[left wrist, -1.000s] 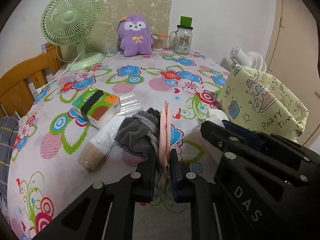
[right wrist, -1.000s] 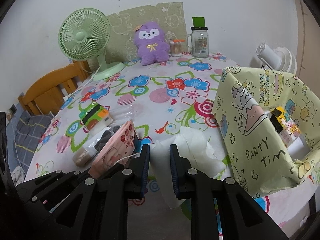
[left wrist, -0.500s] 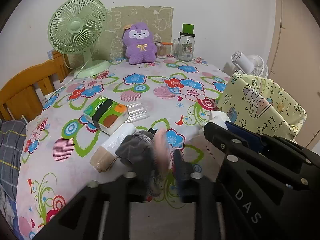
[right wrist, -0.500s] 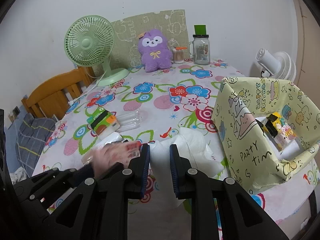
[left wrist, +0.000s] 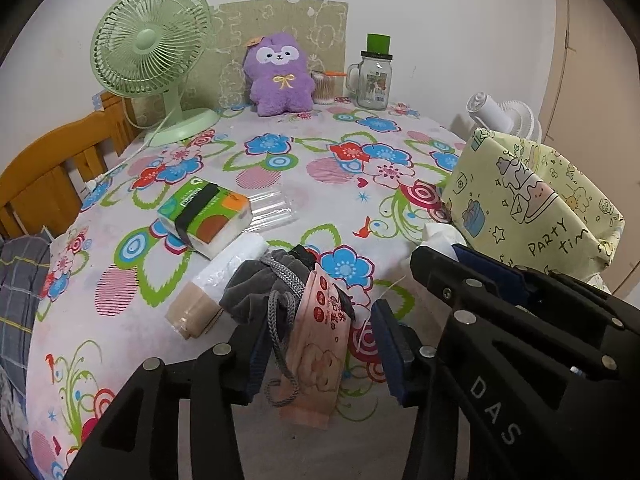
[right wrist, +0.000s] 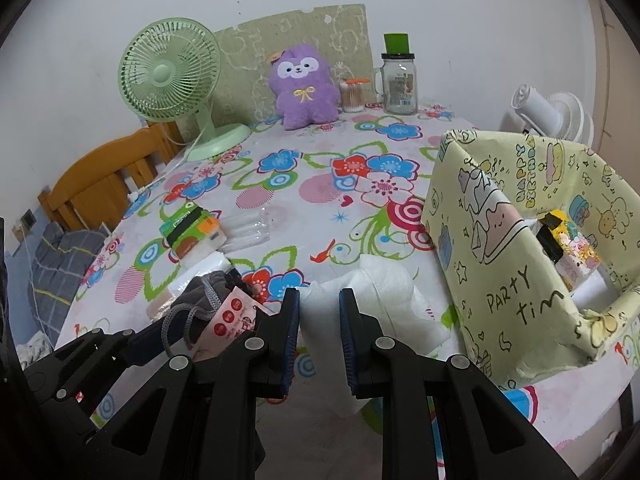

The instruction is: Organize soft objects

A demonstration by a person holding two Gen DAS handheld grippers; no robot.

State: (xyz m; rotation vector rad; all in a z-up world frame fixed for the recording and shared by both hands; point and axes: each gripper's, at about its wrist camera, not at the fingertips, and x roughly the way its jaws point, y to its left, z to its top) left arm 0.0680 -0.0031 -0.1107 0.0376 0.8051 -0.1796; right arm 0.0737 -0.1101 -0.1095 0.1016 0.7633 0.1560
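Note:
A pink tissue pack [left wrist: 318,344] lies on the flowered tablecloth [left wrist: 320,184], leaning on a grey drawstring pouch [left wrist: 256,284]. My left gripper [left wrist: 322,350] straddles the pack; its jaws are opening and the pads do not press on it. The pouch's cord hangs by the left pad. My right gripper [right wrist: 319,320] is shut on a white soft sheet [right wrist: 384,292] that fills the gap between its pads. In the left wrist view the right gripper [left wrist: 436,254] sits just to the right. A purple plush toy [left wrist: 280,76] stands at the far edge.
A yellow party-paper box [right wrist: 512,248] stands at the right with a yellow pack [right wrist: 568,244] inside. A green tissue pack [left wrist: 204,216], clear plastic [left wrist: 272,210] and a wrapped roll [left wrist: 216,292] lie left of the pouch. Green fan [left wrist: 152,52], jar [left wrist: 374,80], wooden chair [left wrist: 48,176].
The left jaws parted and let go of the pink pack, which tipped from upright between the pads to lying against the grey pouch. The right gripper stays shut on the white sheet.

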